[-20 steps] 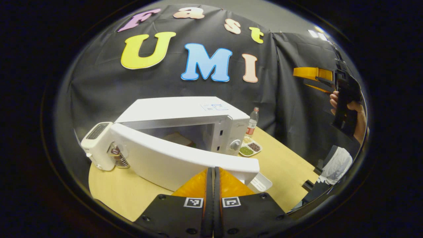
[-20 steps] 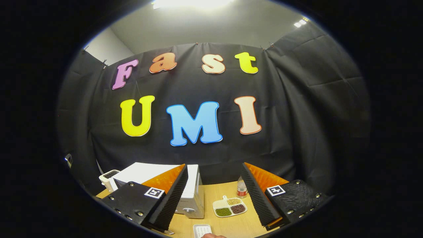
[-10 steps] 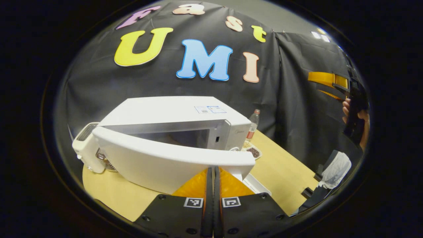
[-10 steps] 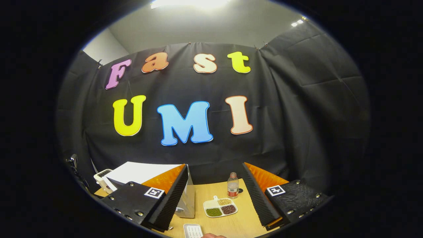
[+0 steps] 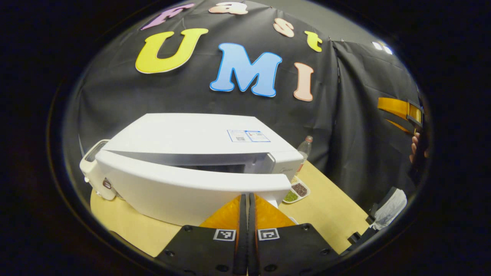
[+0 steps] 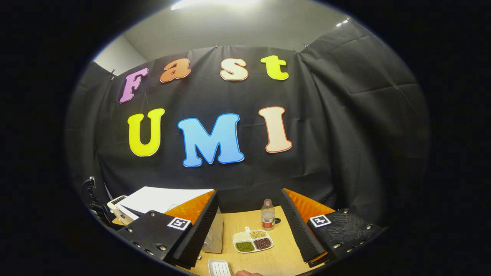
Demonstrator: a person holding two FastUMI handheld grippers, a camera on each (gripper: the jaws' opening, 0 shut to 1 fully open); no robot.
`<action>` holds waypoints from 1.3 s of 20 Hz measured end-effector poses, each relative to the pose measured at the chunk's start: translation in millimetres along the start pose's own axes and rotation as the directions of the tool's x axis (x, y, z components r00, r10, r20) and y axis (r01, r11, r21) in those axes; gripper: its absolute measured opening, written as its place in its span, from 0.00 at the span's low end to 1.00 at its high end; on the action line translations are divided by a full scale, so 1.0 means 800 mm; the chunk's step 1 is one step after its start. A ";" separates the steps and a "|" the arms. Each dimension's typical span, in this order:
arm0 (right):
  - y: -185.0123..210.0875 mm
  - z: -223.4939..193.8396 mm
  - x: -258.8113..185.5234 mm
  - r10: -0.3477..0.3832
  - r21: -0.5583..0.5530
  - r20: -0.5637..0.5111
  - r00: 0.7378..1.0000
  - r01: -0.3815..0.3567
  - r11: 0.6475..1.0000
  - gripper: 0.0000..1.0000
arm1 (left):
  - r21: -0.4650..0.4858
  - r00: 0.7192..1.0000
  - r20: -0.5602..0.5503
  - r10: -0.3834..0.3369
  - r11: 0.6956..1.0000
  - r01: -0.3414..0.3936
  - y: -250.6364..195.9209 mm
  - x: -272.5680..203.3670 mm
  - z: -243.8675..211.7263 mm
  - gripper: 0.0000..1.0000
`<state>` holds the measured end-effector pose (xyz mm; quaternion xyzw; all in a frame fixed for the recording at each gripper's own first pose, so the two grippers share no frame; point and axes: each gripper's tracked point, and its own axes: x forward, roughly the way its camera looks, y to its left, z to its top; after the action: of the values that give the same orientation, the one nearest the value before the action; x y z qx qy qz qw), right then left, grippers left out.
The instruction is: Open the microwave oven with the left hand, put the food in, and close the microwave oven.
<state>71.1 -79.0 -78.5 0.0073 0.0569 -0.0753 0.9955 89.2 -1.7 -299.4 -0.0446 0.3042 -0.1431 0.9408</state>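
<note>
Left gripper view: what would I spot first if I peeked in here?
Probably the big white microwave oven on the wooden table, its door nearly closed with a thin gap left. The left gripper, fingers together, is right up against the door's front edge. Next, the little divided dish of beans beside a small bottle, seen between the open right gripper fingers.

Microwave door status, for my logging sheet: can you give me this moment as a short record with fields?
microwave oven: white, on the wooden table
door: nearly closed, narrow gap left
left gripper: fingers together, tips against the door's outer face
right gripper: open, held up, holding nothing
beside oven: divided dish of beans, bottle
behind oven: white toaster
task stage: closing the door, not yet latched
</note>
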 end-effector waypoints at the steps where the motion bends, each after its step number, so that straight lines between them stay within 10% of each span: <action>1: -0.002 0.000 0.002 0.000 -0.002 0.001 1.000 0.000 1.000 0.96 | -0.004 1.000 0.001 0.002 1.000 -0.002 0.002 0.006 0.003 0.07; 26: -0.003 -0.011 0.001 -0.002 -0.003 -0.019 1.000 0.002 1.000 0.96 | 0.003 0.999 -0.010 0.047 0.999 -0.047 0.011 0.050 0.004 0.07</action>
<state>70.3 -81.1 -87.2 0.0067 0.0666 -0.0762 0.9948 124.0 -5.4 -320.9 -0.0356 0.3096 -0.1214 0.9424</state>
